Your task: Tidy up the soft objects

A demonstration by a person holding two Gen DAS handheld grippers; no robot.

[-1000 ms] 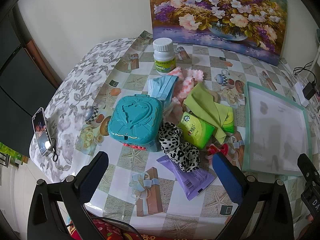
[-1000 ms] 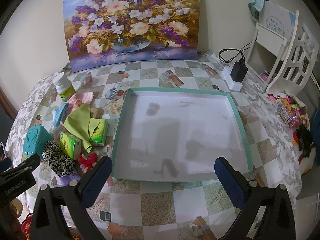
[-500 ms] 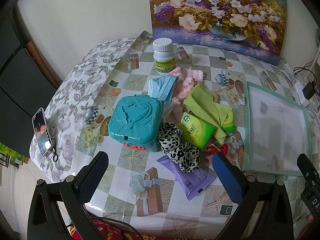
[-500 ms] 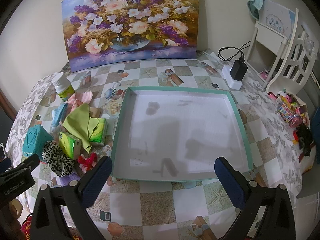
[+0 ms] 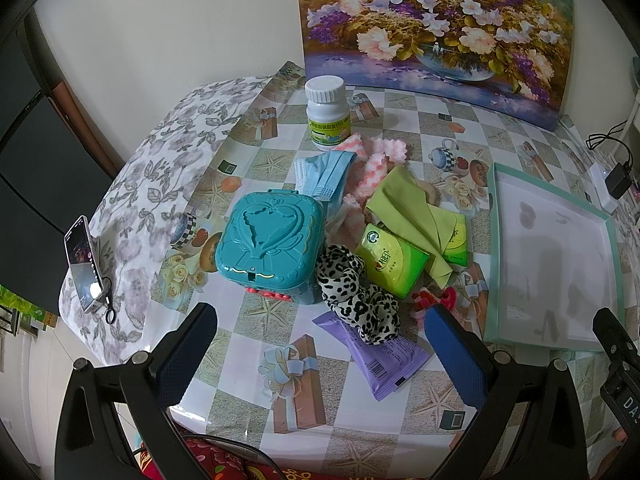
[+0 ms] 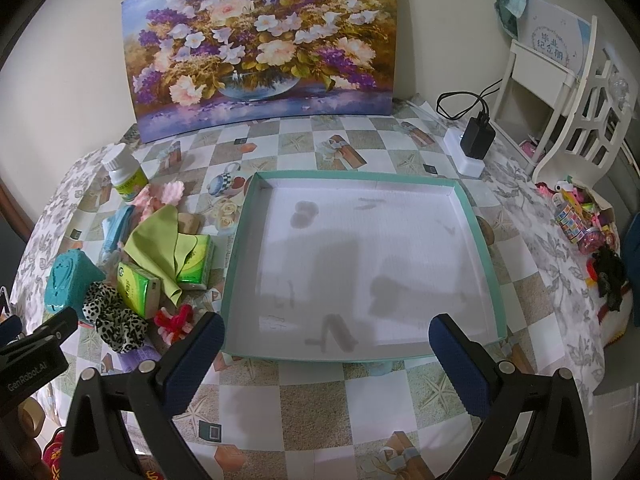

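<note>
A pile of soft things lies on the table left of a shallow teal-rimmed tray (image 6: 480, 236) with a bare white floor. In the pile are a leopard-print scrunchie (image 5: 356, 300), a lime cloth (image 5: 412, 208), a green tissue pack (image 5: 390, 258), a purple wipes pack (image 5: 384, 356), a blue face mask (image 5: 326, 172), a pink fluffy cloth (image 5: 376, 160) and a small red tie (image 5: 436, 300). My left gripper (image 5: 316, 344) hovers open just short of the scrunchie and wipes. My right gripper (image 6: 326, 350) hangs open over the tray's near rim, holding nothing.
A teal hard case (image 5: 270, 240) and a white pill bottle (image 5: 328, 114) stand among the pile. A flower painting (image 6: 264, 48) leans on the back wall. A phone (image 5: 82, 258) lies at the left edge. A charger block (image 6: 476, 140) and a white chair (image 6: 560, 96) are at right.
</note>
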